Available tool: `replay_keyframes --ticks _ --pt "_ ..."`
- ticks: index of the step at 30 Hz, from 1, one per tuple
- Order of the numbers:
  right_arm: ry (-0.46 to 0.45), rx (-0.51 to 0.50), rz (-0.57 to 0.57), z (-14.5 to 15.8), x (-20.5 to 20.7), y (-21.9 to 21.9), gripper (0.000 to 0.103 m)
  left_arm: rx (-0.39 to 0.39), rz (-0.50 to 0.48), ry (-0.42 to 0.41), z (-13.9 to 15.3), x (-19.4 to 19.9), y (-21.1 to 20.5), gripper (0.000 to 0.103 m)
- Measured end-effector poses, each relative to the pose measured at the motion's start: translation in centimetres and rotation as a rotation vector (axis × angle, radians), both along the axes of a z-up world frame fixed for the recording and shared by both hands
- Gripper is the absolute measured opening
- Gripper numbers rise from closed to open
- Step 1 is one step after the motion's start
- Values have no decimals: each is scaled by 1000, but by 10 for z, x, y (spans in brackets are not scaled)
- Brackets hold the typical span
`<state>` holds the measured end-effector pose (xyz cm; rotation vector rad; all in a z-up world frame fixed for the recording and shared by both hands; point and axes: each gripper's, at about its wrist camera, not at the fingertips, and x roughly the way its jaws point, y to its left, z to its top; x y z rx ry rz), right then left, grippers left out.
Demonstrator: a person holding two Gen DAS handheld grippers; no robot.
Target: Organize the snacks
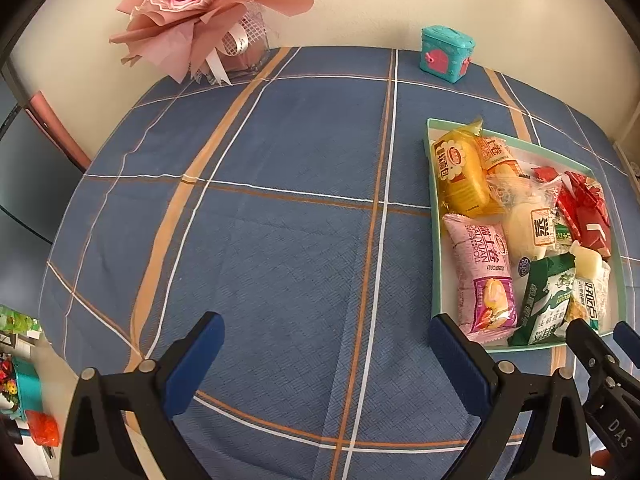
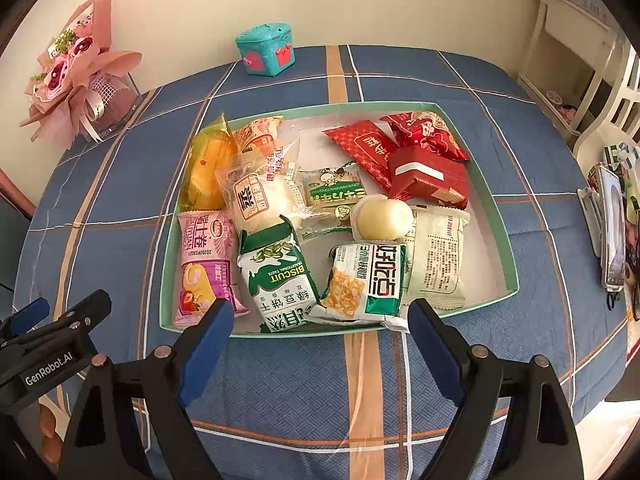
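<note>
Flanking snack tray (image 2: 496, 208): bouquet (image 2: 68, 80), teal box (image 2: 266, 50)

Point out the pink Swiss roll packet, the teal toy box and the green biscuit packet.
pink Swiss roll packet (image 2: 206, 264): right wrist view, middle of wrapper.
teal toy box (image 2: 266, 50): right wrist view, front face.
green biscuit packet (image 2: 280, 280): right wrist view, printed front.

Pink paper-wrapped rose bouquet (image 1: 192, 12): top cut off by the left-wrist frame edge. Shallow mint-green cardboard tray (image 2: 496, 216): floor largely covered by snack packets. Clear-wrapped white bun (image 2: 256, 204): partly overlapped by the green-and-white biscuit packet (image 2: 280, 276). Pale green cartoon-printed sachet (image 2: 332, 192): lower part lay under the round white jelly cup (image 2: 382, 218); print too small to read. Clutter at the right-wrist view's right edge: indistinct.
</note>
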<state>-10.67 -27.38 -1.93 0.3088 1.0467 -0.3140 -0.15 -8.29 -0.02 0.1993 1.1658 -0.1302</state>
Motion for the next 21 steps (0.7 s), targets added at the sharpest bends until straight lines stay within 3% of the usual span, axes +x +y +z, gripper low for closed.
replay_keyframes --ticks 21 --pt "17 -1 -18 -4 1 -3 89 28 -10 27 -8 2 -1 103"
